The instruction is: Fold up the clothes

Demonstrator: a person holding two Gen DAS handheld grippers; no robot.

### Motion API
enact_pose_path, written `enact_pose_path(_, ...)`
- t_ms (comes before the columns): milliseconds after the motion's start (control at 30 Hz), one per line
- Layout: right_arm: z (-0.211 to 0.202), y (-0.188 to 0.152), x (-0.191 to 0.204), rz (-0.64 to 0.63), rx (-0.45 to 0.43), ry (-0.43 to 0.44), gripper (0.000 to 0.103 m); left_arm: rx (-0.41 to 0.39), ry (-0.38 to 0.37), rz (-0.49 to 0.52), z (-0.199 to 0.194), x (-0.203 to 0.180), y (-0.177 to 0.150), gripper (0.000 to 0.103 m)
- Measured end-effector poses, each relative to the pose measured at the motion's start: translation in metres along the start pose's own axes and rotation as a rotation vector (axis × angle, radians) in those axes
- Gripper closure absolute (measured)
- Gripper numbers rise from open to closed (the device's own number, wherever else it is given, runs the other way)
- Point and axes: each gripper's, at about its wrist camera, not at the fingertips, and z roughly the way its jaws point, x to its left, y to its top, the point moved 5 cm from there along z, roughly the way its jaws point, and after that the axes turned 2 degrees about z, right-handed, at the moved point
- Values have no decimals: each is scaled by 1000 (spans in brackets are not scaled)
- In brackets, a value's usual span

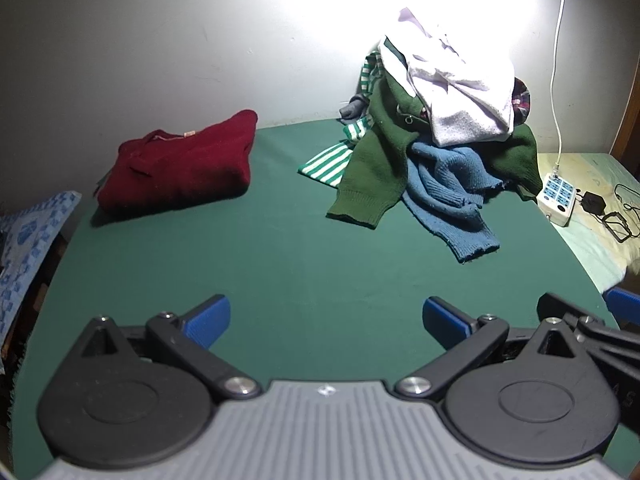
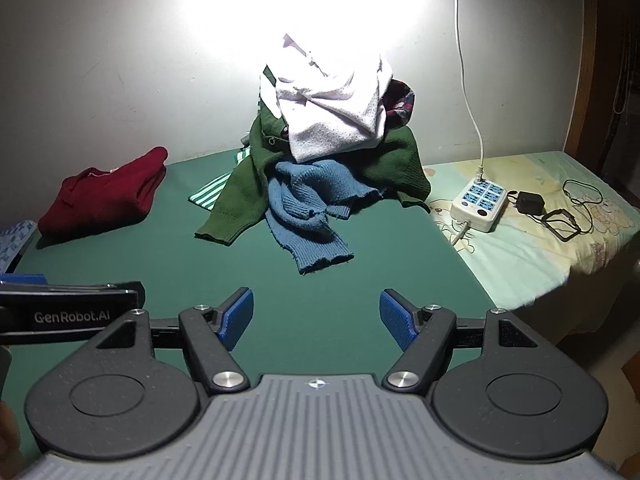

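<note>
Both tongs are spread wide and hold nothing: the left tongs (image 1: 326, 320) and right tongs (image 2: 316, 318) hang over the green counter (image 2: 340, 300). A folded red sweater (image 1: 180, 164) lies at ten o'clock. The clothes pile (image 2: 320, 152) sits at twelve o'clock by the white wall (image 2: 100, 60). A power strip (image 2: 478, 202) rests on the bed (image 2: 540, 248) at two o'clock.

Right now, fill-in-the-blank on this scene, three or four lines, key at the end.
1. The folded sweater is ____ in colour.
2. The topmost garment on the pile is ____.
3. The left gripper and right gripper both have jaws that are ____.
4. The power strip lies to the ____ of the pile.

Missing words: red; white; open; right
</note>
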Motion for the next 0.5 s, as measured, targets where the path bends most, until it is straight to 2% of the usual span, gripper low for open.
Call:
enact_pose_path(167,2,-1,6,29,17,49,29,11,-30,13,6,2,-1,0)
enact_pose_path(500,-8,-3,4,61,7,-88,28,28,-76,38,16,3,-3,0)
